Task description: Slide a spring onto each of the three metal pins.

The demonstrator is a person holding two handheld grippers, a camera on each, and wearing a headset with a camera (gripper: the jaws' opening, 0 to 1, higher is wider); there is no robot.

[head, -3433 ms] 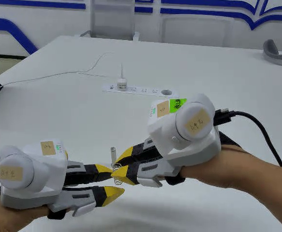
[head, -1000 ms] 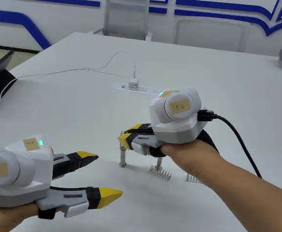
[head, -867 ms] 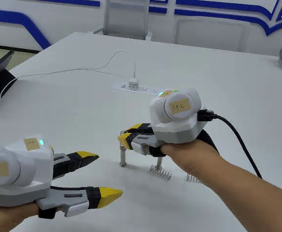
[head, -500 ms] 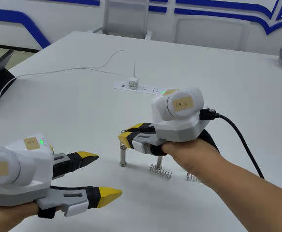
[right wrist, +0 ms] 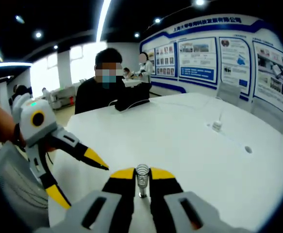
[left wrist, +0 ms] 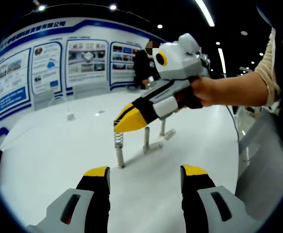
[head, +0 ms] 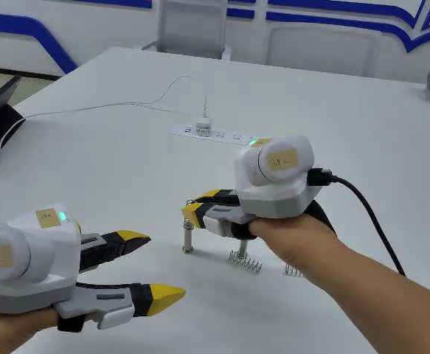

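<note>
**A:** Small coiled steel spring (left wrist: 118, 141): where is it, and how do we seat it?

**B:** It's over the top of the nearest upright grey metal pin (left wrist: 119, 159). The lower coils look threaded onto the shaft, but it's not down at the foot. My read: keep the spring axis in line with the pin and ease it straight down with no side load. The pin stands free on its small foot and would likely tip. Release only once the coils are well down the shaft.

**A:** Gripper states, near to far?

**B:** Nearest is the left hand-held gripper (head: 161, 265), low over the white worktop (head: 111, 169). Its jaws are spread wide, with nothing between them and nothing touched. It's well placed to steady the pin's foot if it wobbles. Beyond it, the right hand-held gripper (right wrist: 142, 174) has its jaws drawn in narrow, pinching the spring's upper coils. Its tips sit just above the pin head.

**A:** And the rest?

**B:** Just past the first pin is a second pin (left wrist: 146, 141), upright and bare, with a loose spring (left wrist: 155, 146) lying at its foot. The third pin (left wrist: 163, 127) is further back, also bare as far as I can tell. Another loose spring (head: 293, 271) lies on the worktop by the person's right wrist. So that's one pin in progress and two to go. A white power strip (head: 211, 133) sits at the far end, well clear.
</note>
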